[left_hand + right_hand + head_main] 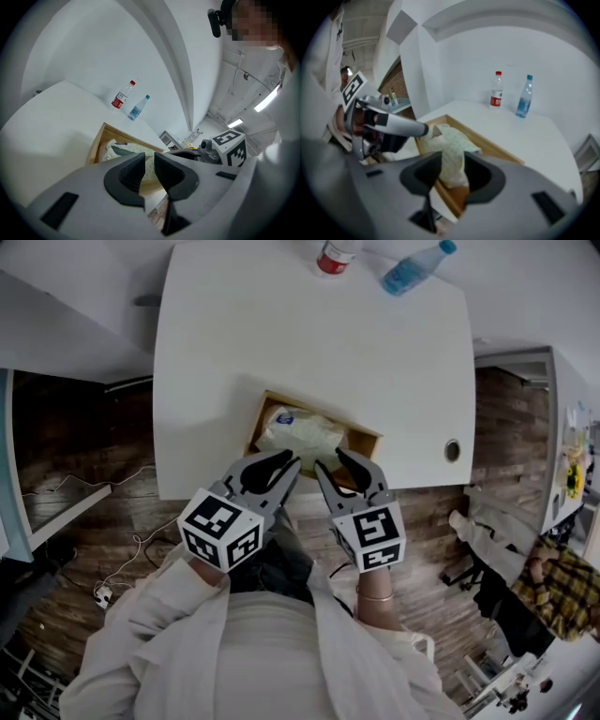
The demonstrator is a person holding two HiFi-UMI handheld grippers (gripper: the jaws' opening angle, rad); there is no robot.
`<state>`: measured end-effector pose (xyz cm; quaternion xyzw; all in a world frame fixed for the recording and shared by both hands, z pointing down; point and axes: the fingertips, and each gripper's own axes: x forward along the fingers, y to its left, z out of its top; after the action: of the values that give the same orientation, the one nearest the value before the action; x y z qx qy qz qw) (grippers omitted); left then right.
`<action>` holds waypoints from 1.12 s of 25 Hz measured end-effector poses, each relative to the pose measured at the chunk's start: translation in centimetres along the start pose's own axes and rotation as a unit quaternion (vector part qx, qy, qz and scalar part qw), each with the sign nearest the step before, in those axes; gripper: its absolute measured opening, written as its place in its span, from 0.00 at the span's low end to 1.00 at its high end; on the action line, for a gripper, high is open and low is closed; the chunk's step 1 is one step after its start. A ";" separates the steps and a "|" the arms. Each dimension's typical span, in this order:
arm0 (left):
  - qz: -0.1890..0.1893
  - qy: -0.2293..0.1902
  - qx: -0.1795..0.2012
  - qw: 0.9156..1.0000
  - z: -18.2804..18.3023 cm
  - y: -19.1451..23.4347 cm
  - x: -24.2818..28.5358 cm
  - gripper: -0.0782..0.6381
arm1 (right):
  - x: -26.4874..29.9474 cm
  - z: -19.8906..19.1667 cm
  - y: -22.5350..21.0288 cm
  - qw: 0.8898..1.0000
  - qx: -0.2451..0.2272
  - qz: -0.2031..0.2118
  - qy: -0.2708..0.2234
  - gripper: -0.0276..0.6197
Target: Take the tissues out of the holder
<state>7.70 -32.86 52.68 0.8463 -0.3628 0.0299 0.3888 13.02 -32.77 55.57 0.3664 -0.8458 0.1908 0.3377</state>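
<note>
A wooden holder (pixel 367 439) (pixel 96 143) (pixel 497 150) sits at the near edge of the white table (pixel 234 352). In it lies a soft pack of tissues (pixel 302 432) (pixel 124 149) (pixel 452 145), white with a pale green print. My left gripper (pixel 289 465) (pixel 149 161) (pixel 425 130) reaches in from the near left, jaws almost together, and in the right gripper view its tip pinches the pack's near corner. My right gripper (pixel 339 465) (pixel 452 164) hangs just beside it with jaws wide open. The pack's near end lies between them, and the pads do not press on it.
Two bottles stand or lie at the table's far edge: one with a red label (pixel 335 257) (pixel 496 90) and a blue one (pixel 412 268) (pixel 524 103). A round cable hole (pixel 453 450) is right of the holder. Cables lie on the wooden floor (pixel 112 549) at left.
</note>
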 end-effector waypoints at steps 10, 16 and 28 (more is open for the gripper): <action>0.009 -0.003 -0.005 1.000 0.4 0.5 -0.1 0.22 | -0.2 0.0 -0.2 1.000 -0.022 -0.007 0.003 0.06; 0.002 -0.004 -0.001 1.000 0.5 0.0 -0.1 0.22 | -0.5 0.3 0.4 0.999 -0.039 -0.007 0.003 0.06; -0.012 -0.027 0.043 0.999 3.3 -2.1 -0.4 0.22 | -2.7 4.6 0.2 0.997 -0.033 -0.010 -0.062 0.06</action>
<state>7.98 -33.95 48.93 0.8669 -0.3616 0.0185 0.3427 12.22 -33.94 50.41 0.3745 -0.8672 0.1360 0.2989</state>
